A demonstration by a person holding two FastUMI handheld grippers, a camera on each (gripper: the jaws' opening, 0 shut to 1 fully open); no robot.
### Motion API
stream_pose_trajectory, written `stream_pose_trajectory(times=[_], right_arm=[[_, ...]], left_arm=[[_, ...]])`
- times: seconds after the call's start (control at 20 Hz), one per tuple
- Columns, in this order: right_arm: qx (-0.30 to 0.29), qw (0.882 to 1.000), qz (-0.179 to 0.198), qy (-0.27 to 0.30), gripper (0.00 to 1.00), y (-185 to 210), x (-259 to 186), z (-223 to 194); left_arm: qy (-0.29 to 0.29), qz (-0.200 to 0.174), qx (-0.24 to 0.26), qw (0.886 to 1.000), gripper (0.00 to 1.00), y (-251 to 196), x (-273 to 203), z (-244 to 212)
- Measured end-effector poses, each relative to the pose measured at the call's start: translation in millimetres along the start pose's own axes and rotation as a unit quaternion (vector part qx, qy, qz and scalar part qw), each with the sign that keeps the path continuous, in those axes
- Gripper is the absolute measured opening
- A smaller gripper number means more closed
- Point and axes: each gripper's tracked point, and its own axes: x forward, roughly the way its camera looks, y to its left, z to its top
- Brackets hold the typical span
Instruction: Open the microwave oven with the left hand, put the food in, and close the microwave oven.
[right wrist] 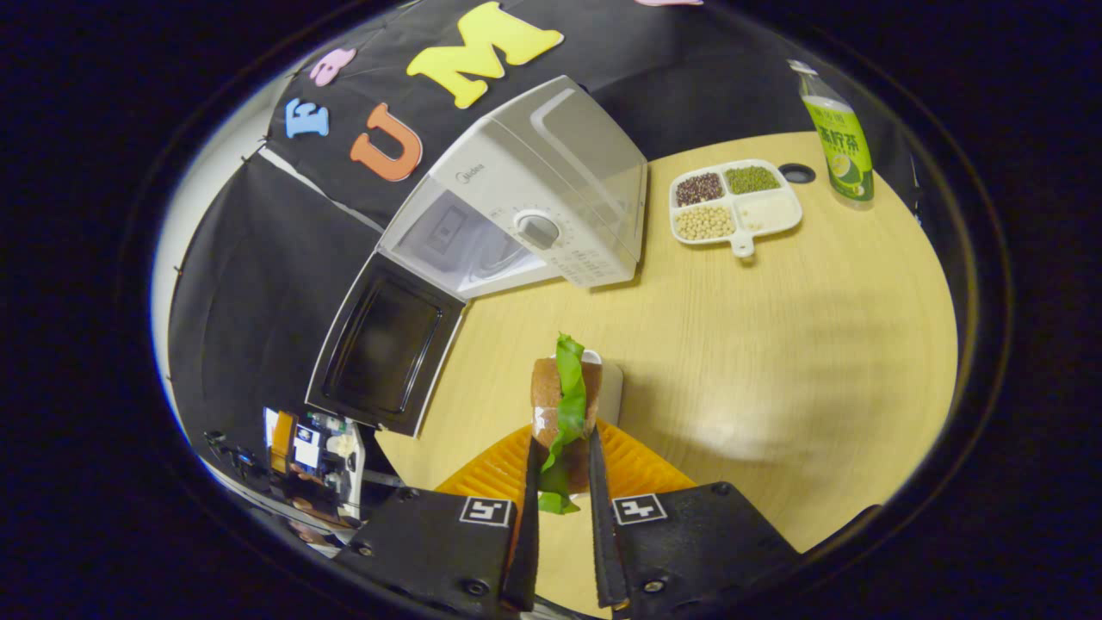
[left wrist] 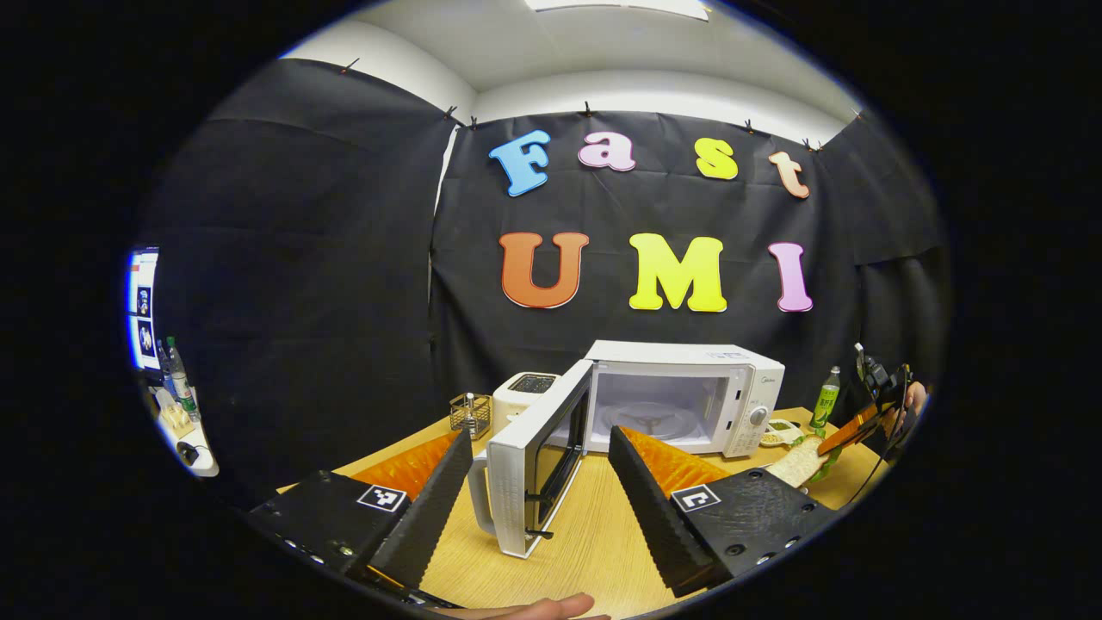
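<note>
Wooden table, sandwich (base tool-hidden)

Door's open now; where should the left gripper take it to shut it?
On the door's upright handle at its free edge, coming from the front. The open left gripper already straddles that edge, and the handle stands off the door.

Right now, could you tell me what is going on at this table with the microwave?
A person is working with two hand-held grippers. The microwave stands on the wooden table with its door swung wide open and nothing on the turntable inside. The left gripper is open, its fingers either side of the door's edge without pressing on it. The right gripper is shut on a sandwich, bread with a green leaf, held above the table in front of the microwave. The food is not yet inside.
</note>
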Motion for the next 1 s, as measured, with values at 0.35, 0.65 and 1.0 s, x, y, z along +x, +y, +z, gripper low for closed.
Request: stream_pose_trajectory(times=[0.35,0.65,1.0], right_arm=[[-0.131,0.986,-0.089,-0.059,0.29,64,-27,3],[-0.246,0.955,-0.130,-0.102,0.29,137,0,6],[-0.269,0.934,-0.159,-0.175,0.29,196,72,30]], left_arm=[[0.000,-0.020,-0.011,1.000,0.96,17,3,-9],[-0.009,-0.012,-0.017,1.000,0.95,47,-2,-4],[-0.033,0.021,-0.022,0.999,0.95,88,-19,8]])
